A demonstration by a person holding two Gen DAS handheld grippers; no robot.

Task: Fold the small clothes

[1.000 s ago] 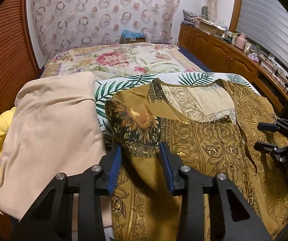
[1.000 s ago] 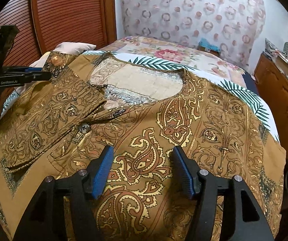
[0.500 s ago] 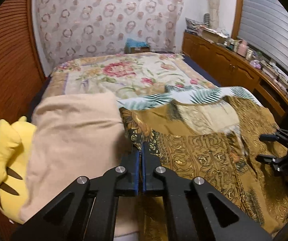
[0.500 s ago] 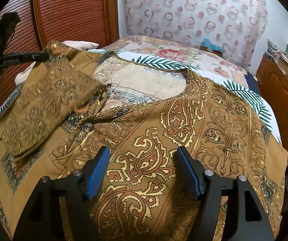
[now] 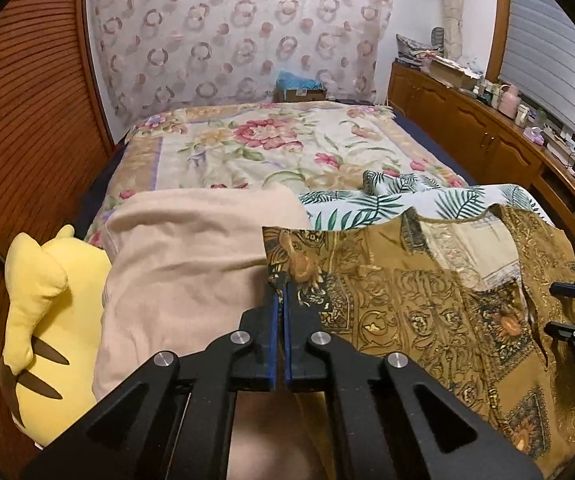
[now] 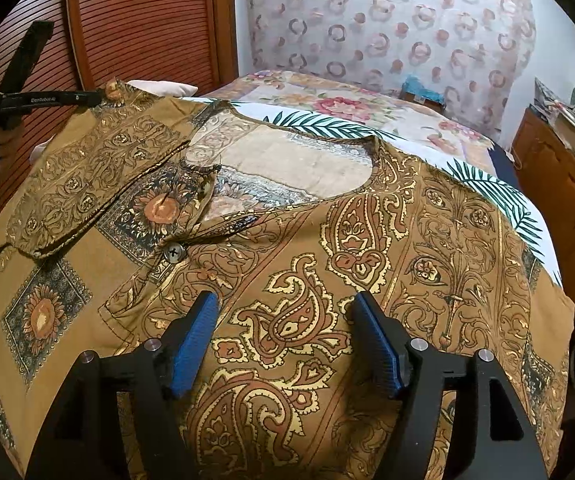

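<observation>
A brown and gold patterned shirt [image 6: 311,264] lies spread on the bed, neck opening away from me, front buttoned. My left gripper [image 5: 280,294] is shut on the shirt's sleeve [image 5: 299,264] and holds it raised and stretched out to the left. In the right wrist view the left gripper [image 6: 99,98] shows at far left with the sleeve [image 6: 99,176] stretched from it across the shirt's shoulder. My right gripper [image 6: 285,320] is open and hovers just over the shirt's chest; it also shows at the right edge of the left wrist view [image 5: 567,312].
A beige folded cloth [image 5: 191,264] and a yellow plush toy [image 5: 47,312] lie left of the shirt. A palm-leaf sheet [image 5: 387,200] and a floral blanket [image 5: 271,148] cover the bed. A wooden cabinet [image 5: 487,140] runs along the right, a slatted wooden door [image 6: 139,28] on the left.
My left gripper closed on the sleeve, then lifted and pulled it out to the left, unfolding it. The right gripper stayed open over the chest.
</observation>
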